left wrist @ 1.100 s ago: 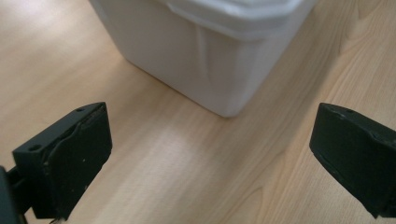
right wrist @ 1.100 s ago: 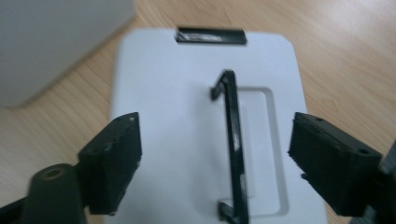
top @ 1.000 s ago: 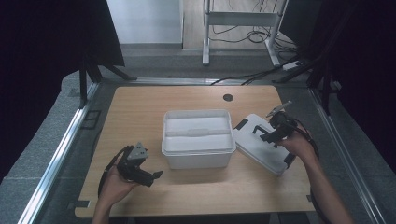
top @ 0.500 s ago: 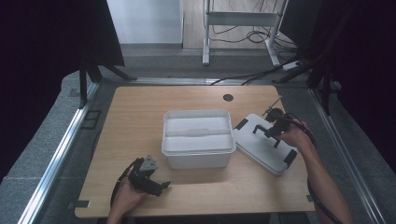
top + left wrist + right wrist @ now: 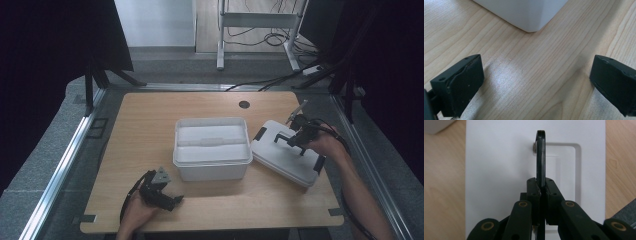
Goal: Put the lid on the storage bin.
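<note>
Over white lid, right hand-held gripper clamped on black handle; left hand-held gripper wide open, empty, near tub.

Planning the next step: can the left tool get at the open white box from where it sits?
Probably yes. The left tool rests open on the table just short of the white box, whose near corner shows past its jaws, with bare wood between.

The open box stands at the centre of the table. The lid lies flat just right of the box, close beside it. The lid's handle stands upright on the lid. The left gripper rests on the table before the box's front-left corner.
</note>
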Demonstrator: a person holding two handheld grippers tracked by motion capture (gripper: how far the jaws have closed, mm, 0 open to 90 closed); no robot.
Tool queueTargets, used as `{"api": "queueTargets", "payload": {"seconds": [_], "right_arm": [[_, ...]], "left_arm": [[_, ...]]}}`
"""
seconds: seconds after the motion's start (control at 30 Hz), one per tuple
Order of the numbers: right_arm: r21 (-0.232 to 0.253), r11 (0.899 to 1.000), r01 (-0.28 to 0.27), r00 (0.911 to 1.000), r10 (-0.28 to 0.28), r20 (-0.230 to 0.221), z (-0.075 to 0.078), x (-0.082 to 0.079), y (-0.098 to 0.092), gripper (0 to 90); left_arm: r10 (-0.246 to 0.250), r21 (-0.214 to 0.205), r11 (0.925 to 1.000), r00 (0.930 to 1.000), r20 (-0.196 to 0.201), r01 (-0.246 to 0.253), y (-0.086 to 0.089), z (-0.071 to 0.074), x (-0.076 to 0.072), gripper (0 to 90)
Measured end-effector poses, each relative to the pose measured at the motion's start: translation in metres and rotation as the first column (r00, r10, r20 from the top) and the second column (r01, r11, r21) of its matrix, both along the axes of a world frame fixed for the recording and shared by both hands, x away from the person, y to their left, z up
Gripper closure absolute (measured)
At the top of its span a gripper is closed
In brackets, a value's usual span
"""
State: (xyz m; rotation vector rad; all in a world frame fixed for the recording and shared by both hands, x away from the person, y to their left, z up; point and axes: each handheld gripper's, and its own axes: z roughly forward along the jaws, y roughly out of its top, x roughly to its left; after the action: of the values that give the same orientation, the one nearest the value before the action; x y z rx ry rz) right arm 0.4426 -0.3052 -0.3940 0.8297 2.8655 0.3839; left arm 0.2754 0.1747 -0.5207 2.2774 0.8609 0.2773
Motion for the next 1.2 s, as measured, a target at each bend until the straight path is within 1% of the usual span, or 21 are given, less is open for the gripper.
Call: {"api": "queueTargets", "payload": {"seconds": [0.13, 0.37, 0.57, 0.6, 0.7, 0.93, 1.0, 1.07, 1.2], "right_arm": [[0.007, 0.999, -0.036, 0.9993, 0.036, 0.012, 0.017, -0.008, -0.001, 84.0], [0.005, 0.998, -0.061, 0.9977, 0.060, 0.030, 0.041, -0.018, 0.000, 84.1], [0.015, 0.996, -0.086, 0.9956, 0.086, 0.037, 0.062, -0.025, 0.001, 84.0], [0.018, 0.995, -0.094, 0.9947, 0.093, 0.043, 0.068, -0.026, 0.000, 84.0], [0.020, 0.994, -0.109, 0.9928, 0.108, 0.052, 0.079, -0.028, -0.001, 84.0], [0.038, 0.986, -0.164, 0.9842, 0.161, 0.074, 0.113, -0.033, 0.001, 84.0], [0.041, 0.983, -0.177, 0.9814, 0.173, 0.082, 0.120, -0.034, 0.002, 84.0], [0.043, 0.981, -0.190, 0.9780, 0.185, 0.096, 0.131, -0.036, 0.006, 84.1], [0.059, 0.973, -0.221, 0.9707, 0.214, 0.109, 0.144, -0.039, 0.015, 84.0]], "left_arm": [[0.000, -0.001, 1.0000, 1.0000, 0.001, 0.000, 0.000, 0.000, 0.000, 0.0], [0.002, -0.001, 1.0000, 1.0000, 0.001, -0.002, 0.000, 0.000, 0.000, 0.0], [0.006, -0.003, 1.0000, 1.0000, 0.001, -0.006, 0.000, 0.000, 0.000, 0.0], [0.006, -0.004, 1.0000, 1.0000, 0.001, -0.006, 0.000, 0.000, 0.000, 0.0], [0.006, -0.003, 1.0000, 1.0000, 0.001, -0.006, 0.000, 0.000, 0.000, 0.0], [0.007, -0.003, 1.0000, 1.0000, 0.000, -0.007, 0.000, 0.000, 0.000, 0.0], [0.007, -0.003, 1.0000, 1.0000, 0.000, -0.007, 0.000, 0.000, 0.000, 0.0], [0.007, -0.003, 1.0000, 1.0000, 0.000, -0.007, 0.000, 0.000, 0.000, 0.0], [0.005, -0.001, 1.0000, 1.0000, 0.000, -0.005, 0.000, 0.000, 0.000, 0.0]]}}
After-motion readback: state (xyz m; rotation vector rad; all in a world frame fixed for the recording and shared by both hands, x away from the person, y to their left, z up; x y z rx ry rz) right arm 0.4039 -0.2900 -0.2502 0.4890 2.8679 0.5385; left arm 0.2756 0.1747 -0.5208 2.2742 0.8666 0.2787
